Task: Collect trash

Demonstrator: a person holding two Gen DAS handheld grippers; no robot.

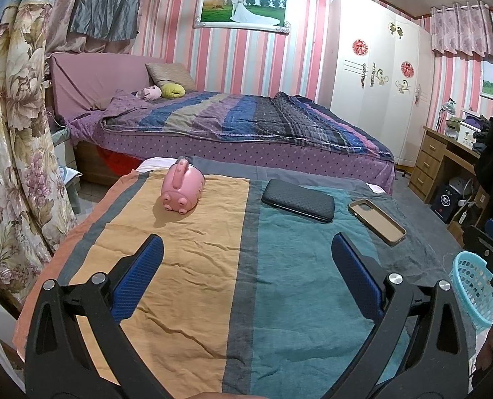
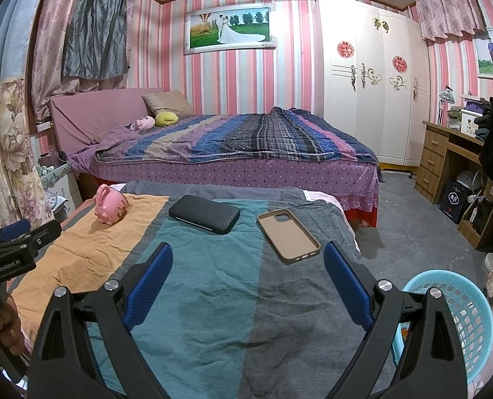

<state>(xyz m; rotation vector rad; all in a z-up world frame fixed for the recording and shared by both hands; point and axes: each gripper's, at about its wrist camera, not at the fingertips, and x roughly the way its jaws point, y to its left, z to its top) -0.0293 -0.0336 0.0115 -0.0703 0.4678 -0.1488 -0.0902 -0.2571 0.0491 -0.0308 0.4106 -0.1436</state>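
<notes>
A wide surface draped in a wrinkled striped cloth of orange, teal and grey fills the foreground, with a bed under a purple-and-blue striped quilt behind it. A light-blue perforated plastic basket stands on the floor just off the surface's right edge. On the cloth, well apart, lie a black textured rectangular case, a tan empty phone cover lying hollow side up, and a pink pig-shaped plastic toy. The left gripper and right gripper hover over the cloth, fingers released and holding nothing.
</notes>
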